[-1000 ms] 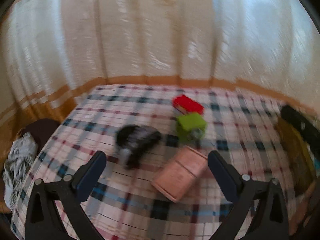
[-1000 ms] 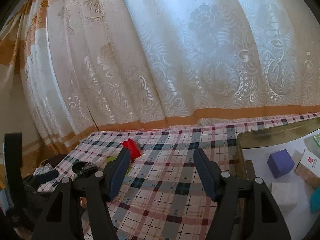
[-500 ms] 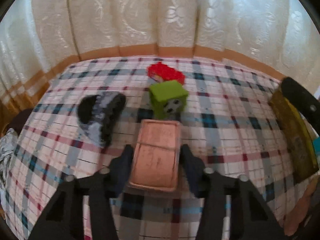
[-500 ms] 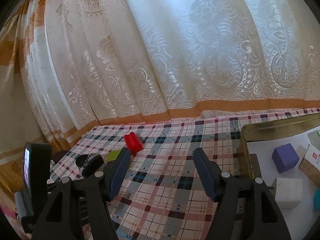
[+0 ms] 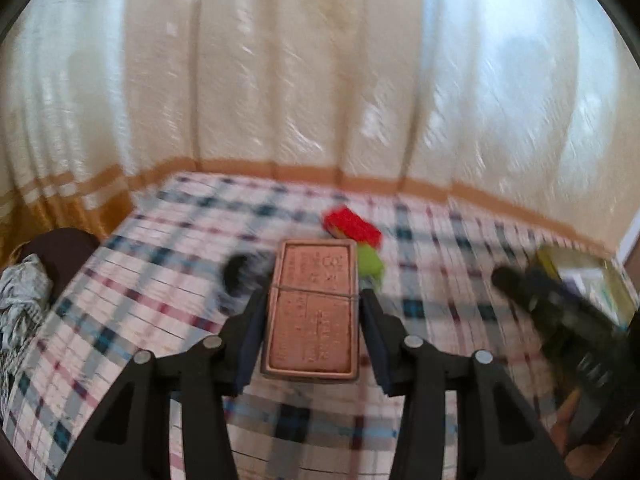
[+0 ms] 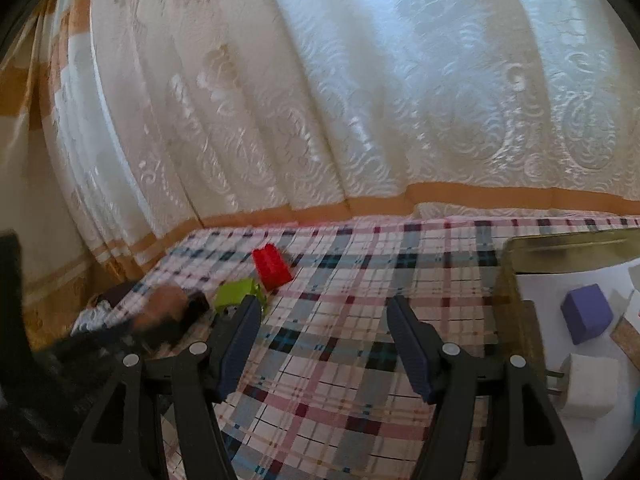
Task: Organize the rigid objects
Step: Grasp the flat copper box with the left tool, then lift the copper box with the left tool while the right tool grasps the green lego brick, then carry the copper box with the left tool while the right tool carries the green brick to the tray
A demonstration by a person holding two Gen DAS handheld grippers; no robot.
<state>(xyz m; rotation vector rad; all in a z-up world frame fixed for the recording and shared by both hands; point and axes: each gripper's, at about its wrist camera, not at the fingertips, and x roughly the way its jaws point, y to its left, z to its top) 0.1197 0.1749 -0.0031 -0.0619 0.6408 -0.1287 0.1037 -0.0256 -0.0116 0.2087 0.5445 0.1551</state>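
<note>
1. The left gripper [image 5: 312, 320] is clamped on a pink box [image 5: 313, 308], both pads against its long sides, the box raised off the plaid cloth [image 5: 160, 280].
2. Behind it, toward the cloth's far edge, lie a green cube [image 5: 370, 262] and a red brick [image 5: 352, 226]; a blurred dark thing [image 5: 238, 274] lies left of the box.
3. The right gripper [image 6: 324, 340] hangs with jaws parted and nothing between them.
4. At the cloth's right edge, a tin tray [image 6: 560, 240] holds a purple cube [image 6: 586, 313] and a white block [image 6: 592, 384].
</note>
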